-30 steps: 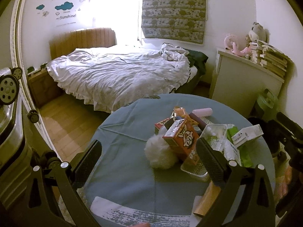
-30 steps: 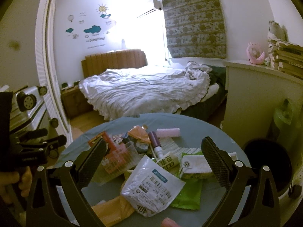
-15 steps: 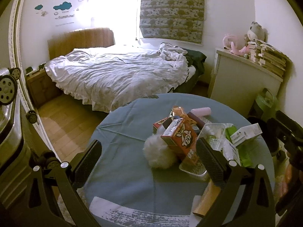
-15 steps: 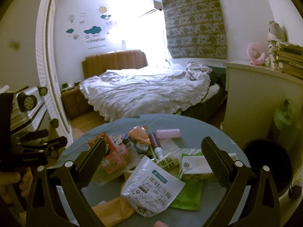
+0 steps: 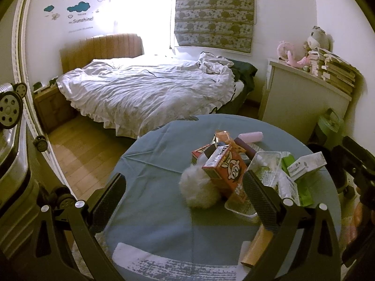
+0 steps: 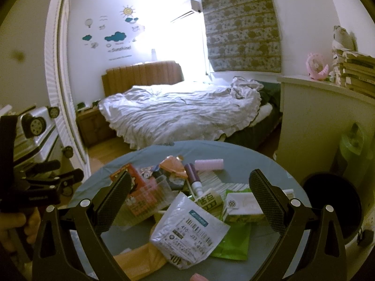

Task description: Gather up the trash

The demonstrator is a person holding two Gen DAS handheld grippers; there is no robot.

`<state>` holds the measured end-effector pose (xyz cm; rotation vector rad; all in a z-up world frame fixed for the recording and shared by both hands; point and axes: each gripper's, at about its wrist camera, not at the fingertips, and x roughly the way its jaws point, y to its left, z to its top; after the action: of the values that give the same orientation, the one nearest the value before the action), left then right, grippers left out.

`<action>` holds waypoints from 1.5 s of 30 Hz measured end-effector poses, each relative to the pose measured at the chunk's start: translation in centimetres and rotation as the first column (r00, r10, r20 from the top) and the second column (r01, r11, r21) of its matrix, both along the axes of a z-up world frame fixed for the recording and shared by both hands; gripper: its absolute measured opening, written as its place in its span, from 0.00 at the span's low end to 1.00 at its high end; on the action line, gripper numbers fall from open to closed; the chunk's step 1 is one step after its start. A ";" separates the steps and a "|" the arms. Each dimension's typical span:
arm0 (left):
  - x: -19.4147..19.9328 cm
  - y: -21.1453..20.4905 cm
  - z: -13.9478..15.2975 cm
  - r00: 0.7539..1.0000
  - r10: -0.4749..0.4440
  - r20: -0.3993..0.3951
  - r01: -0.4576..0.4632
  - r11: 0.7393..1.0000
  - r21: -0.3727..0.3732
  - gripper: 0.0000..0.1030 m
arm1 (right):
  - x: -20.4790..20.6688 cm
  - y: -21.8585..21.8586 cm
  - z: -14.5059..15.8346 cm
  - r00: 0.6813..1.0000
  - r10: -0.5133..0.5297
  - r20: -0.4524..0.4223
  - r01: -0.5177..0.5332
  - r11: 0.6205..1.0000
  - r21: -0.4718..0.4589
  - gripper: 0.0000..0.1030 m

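Nearest in the right wrist view, the right gripper hangs spread wide with nothing between its fingers, over the lower middle of the frame. Just under it lies a white mailer bag with a barcode label, overlapping a yellow-orange bag at the lower left and a green packet at the lower right. A white carton rests on the green packet, just inside the right finger. Behind the left finger a clear plastic tray leans against an orange snack box. Further up, a purple marker and a pink cylinder lie near the far edge of the round tabletop.

In the left wrist view the left gripper is likewise released and empty, hovering above bare blue cloth at the lower centre. The trash pile sits right of centre: a white fluffy ball touches the orange snack box, with the clear plastic tray behind the right finger.

A black bin stands at the right edge beside the tabletop. Beyond, an unmade bed fills the middle, with a white cabinet at the right.
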<state>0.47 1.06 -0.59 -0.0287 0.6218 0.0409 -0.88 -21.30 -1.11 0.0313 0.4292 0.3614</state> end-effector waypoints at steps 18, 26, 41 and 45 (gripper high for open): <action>-0.8 -1.0 2.2 0.999 -0.023 0.042 0.023 1.000 0.013 0.95 | 0.1 0.4 0.8 1.000 -0.004 0.006 0.004 1.000 0.006 0.96; -0.7 -0.8 2.2 0.999 -0.027 0.033 0.026 1.000 0.008 0.95 | 0.1 0.2 0.9 1.000 -0.003 0.001 0.003 1.000 0.010 0.96; 3.8 6.8 -4.0 0.988 -0.117 -0.105 0.072 0.932 -0.356 0.95 | 7.7 5.1 -2.1 0.914 0.253 -0.316 -0.215 0.965 0.152 0.96; 4.8 5.4 -3.8 0.976 -0.199 -0.086 0.153 0.912 -0.380 0.95 | 9.5 6.6 -3.5 0.885 0.239 -0.399 -0.205 0.970 0.128 0.87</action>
<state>5.28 6.47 -4.37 -0.3398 0.7473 -0.2540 8.66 -14.73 -4.58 0.1421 0.8418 0.6040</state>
